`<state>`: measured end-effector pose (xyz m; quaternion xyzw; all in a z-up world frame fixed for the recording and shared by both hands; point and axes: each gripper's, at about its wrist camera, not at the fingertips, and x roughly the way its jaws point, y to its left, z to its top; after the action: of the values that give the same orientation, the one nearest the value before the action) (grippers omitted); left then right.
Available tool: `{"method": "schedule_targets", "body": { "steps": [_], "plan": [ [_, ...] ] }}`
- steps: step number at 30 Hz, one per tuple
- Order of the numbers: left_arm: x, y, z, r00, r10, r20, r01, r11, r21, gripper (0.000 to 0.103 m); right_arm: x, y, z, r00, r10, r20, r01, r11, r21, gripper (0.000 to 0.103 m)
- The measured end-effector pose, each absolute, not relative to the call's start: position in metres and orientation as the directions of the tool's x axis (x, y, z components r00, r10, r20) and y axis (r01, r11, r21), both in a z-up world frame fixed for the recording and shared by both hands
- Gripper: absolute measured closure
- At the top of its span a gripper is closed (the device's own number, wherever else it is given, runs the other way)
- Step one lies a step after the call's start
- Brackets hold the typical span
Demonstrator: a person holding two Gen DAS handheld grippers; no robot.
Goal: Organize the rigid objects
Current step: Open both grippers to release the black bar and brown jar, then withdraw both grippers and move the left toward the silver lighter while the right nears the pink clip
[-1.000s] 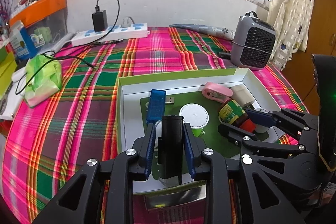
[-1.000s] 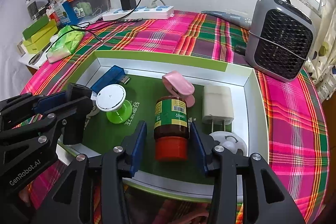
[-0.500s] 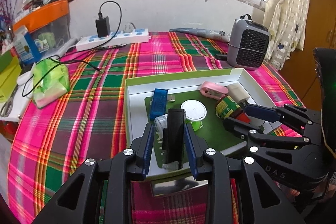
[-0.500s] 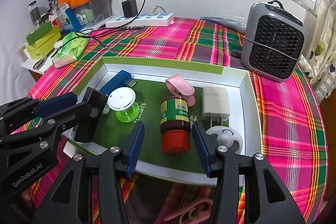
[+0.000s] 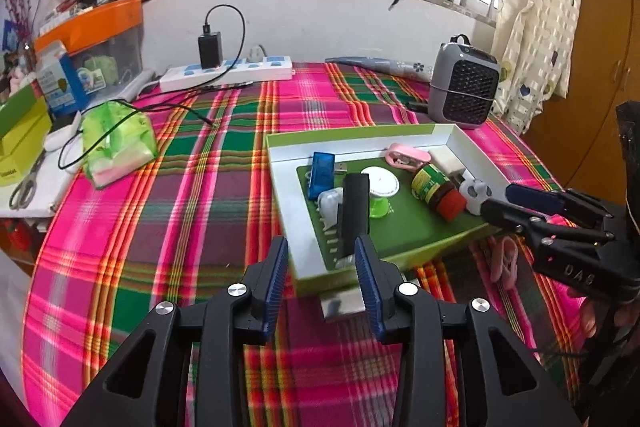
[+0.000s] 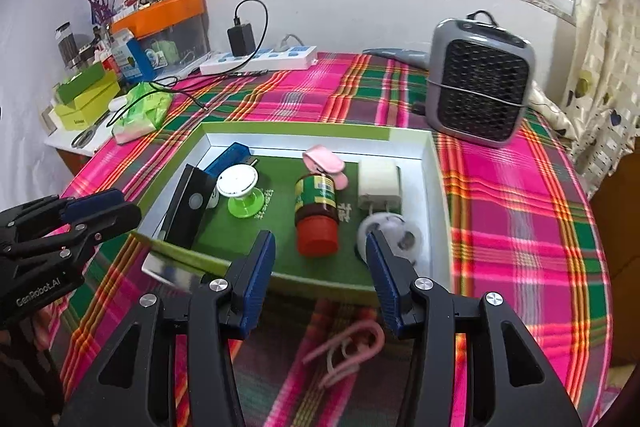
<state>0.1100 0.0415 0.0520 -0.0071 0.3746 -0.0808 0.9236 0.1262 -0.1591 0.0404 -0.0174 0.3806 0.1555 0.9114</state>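
A green tray with white walls (image 5: 280, 187) (image 6: 436, 187) holds several small objects. A black block (image 5: 356, 207) (image 6: 192, 203) leans in its near-left corner beside a blue USB stick (image 5: 322, 169) and a white disc on a green foot (image 6: 238, 183). My left gripper (image 5: 320, 263) hangs just before the tray's front wall. Its jaws are opening, with nothing between them. A brown bottle with a red cap (image 6: 316, 195) (image 5: 434, 185) lies in the tray's middle. My right gripper (image 6: 318, 251) stands open short of it, apart from the bottle.
A pink clip (image 6: 324, 161), a white charger (image 6: 378, 181) and a white round piece (image 6: 386, 229) also lie in the tray. A pink hanger (image 6: 348, 347) lies on the plaid cloth before it. A grey heater (image 6: 478, 95), power strip (image 5: 228, 73) and green packet (image 5: 118, 147) stand beyond.
Both grippers drew back from the tray. The left jaws widened and let go of the black block, which stays leaning in the tray. The bottle no longer lies between the right fingers.
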Motion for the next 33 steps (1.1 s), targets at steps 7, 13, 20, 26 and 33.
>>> {"method": "schedule_targets", "body": {
  "steps": [7, 13, 20, 26, 33],
  "plan": [
    [0.096, 0.049, 0.040, 0.673, -0.177, -0.718, 0.165, 0.982, -0.088, 0.067, 0.103, -0.175, 0.038, 0.671, 0.233, -0.704, -0.240, 0.967, 0.091, 0.054],
    [0.098, 0.050, 0.024, 0.636, -0.201, -0.745, 0.176, 0.978, -0.113, 0.067, 0.090, -0.187, 0.030, 0.652, 0.221, -0.726, -0.201, 0.973, 0.115, 0.054],
    [0.108, 0.038, 0.011, 0.583, -0.260, -0.770, 0.226, 0.962, -0.154, 0.066, 0.088, -0.187, 0.020, 0.626, 0.235, -0.744, -0.198, 0.970, 0.140, 0.054],
    [0.112, 0.033, 0.007, 0.574, -0.262, -0.776, 0.227, 0.961, -0.157, 0.066, 0.089, -0.178, 0.017, 0.614, 0.244, -0.751, -0.226, 0.966, 0.129, 0.054],
    [0.105, 0.026, 0.008, 0.559, -0.293, -0.776, 0.267, 0.949, -0.166, 0.066, 0.090, -0.175, 0.015, 0.609, 0.245, -0.755, -0.234, 0.964, 0.124, 0.054]
  ]
}}
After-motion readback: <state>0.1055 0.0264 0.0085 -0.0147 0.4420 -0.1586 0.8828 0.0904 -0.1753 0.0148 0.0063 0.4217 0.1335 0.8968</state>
